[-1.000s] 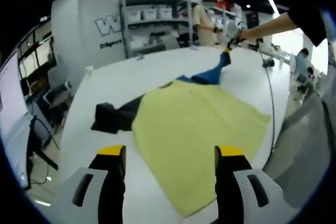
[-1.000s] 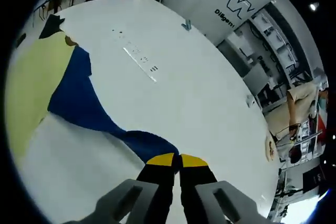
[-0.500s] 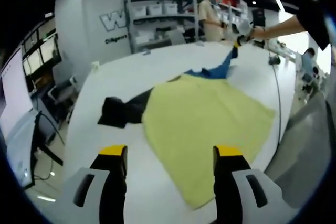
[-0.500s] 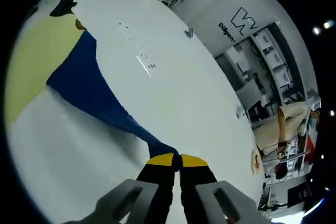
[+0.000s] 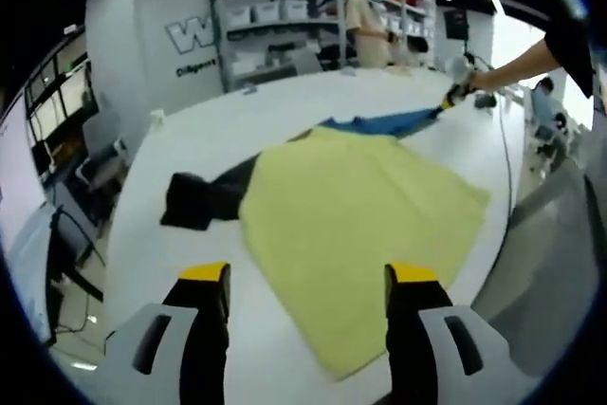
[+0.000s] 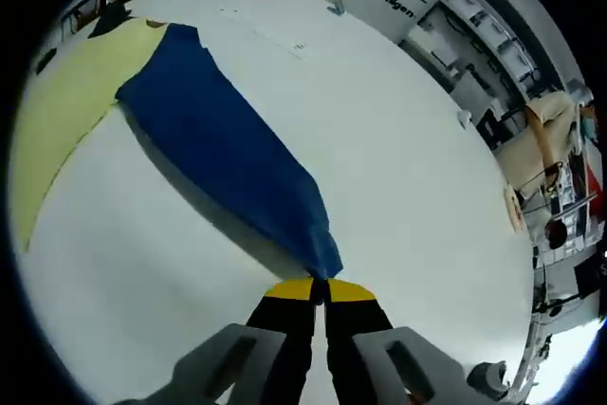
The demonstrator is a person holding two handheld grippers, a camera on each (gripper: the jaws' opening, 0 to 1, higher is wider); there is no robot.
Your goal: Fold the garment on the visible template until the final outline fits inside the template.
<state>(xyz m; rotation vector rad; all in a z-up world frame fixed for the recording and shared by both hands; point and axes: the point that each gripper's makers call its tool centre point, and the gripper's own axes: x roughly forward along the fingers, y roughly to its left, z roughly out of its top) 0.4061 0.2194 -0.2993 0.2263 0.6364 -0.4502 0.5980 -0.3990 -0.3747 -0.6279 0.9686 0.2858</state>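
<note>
In the left gripper view, my left gripper has its two yellow-tipped jaws spread wide apart with nothing between them, held above the near edge of the white table. Past the jaws lies a big pale yellow sheet, flat on the table with one corner pointing toward me. A black piece of cloth sticks out from under its left side, bunched up on the table. At the far edge of the yellow sheet a blue sleeve runs off to the right, pulled out long and thin. My right gripper has the end of that sleeve, and my right arm reaches in from the right edge. Behind the table stand grey shelves with white bins, and a person in a tan top stands beside them.

In the right gripper view, my right gripper has its jaws pressed together, pinching the narrow end of the blue sleeve. The sleeve widens as it runs away from the jaws toward the upper left, lifted a little so that it casts a shadow on the white table. At its far end it meets the yellow sheet, which lies along the left side. The person in tan is at the right edge.
</note>
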